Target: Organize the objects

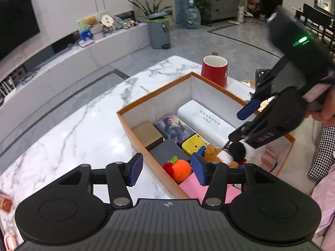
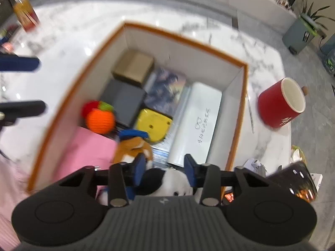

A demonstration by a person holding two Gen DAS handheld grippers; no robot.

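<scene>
An orange-rimmed box [image 1: 155,91] [image 2: 184,37] on the marble table holds several things. Among them are a tan carton [image 2: 134,67], a grey case [image 2: 123,101], a white long pack [image 1: 206,121] [image 2: 199,121], a yellow toy [image 2: 153,124], an orange crocheted fruit [image 1: 181,167] [image 2: 100,120] and a brown plush [image 2: 134,146]. My left gripper [image 1: 167,170] hangs open over the box's near wall, with nothing between its pads. My right gripper [image 1: 240,123] [image 2: 165,168] is open just above a black-and-white plush [image 1: 236,150] [image 2: 173,181], which lies in the box's corner; its pads stand apart from it.
A red mug [image 1: 213,72] [image 2: 280,102] stands beyond the box. An orange-red pack [image 2: 26,13] stands at the table's far left. A dark patterned item [image 2: 299,179] and small clutter lie to the right of the box. A hand [image 1: 322,115] grips the right tool.
</scene>
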